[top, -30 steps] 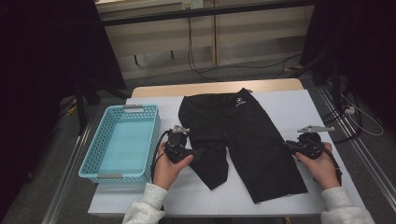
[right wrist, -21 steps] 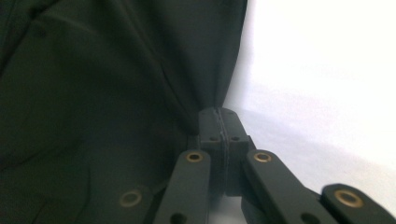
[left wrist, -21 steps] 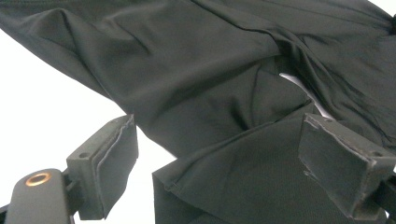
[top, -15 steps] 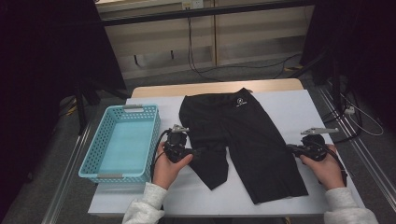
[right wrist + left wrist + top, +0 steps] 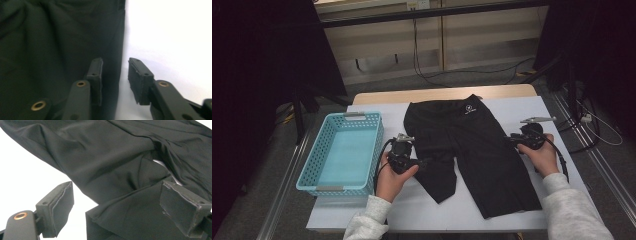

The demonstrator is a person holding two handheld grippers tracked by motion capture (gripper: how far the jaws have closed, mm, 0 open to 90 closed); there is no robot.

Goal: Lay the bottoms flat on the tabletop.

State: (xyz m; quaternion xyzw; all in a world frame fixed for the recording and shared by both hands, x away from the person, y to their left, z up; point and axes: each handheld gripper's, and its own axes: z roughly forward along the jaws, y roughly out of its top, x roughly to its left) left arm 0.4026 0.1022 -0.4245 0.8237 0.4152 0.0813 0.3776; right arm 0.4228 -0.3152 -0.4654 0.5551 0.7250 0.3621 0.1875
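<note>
Both grippers (image 5: pixel 424 162) (image 5: pixel 510 138) stand open at the shorts (image 5: pixel 472 150), my right jaws having just been opening with the hem edge between; I should bite deeper before lifting.

A white-topped table (image 5: pixel 522 107) carries black shorts (image 5: pixel 472 150) spread flat beside a blue basket (image 5: pixel 343 152).

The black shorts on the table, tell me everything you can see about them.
The black shorts lie spread flat on the white table, waistband toward the far edge, with a small white logo near the waist. The fabric looks thin, smooth and stretchy, with soft creases around the crotch. The leg at the left of the high view ends shorter than the other and its hem is folded and rumpled. The left gripper stands wide open over that hem. The right gripper, jaws just opening, sits at the other leg's outer edge, pads apart.
</note>
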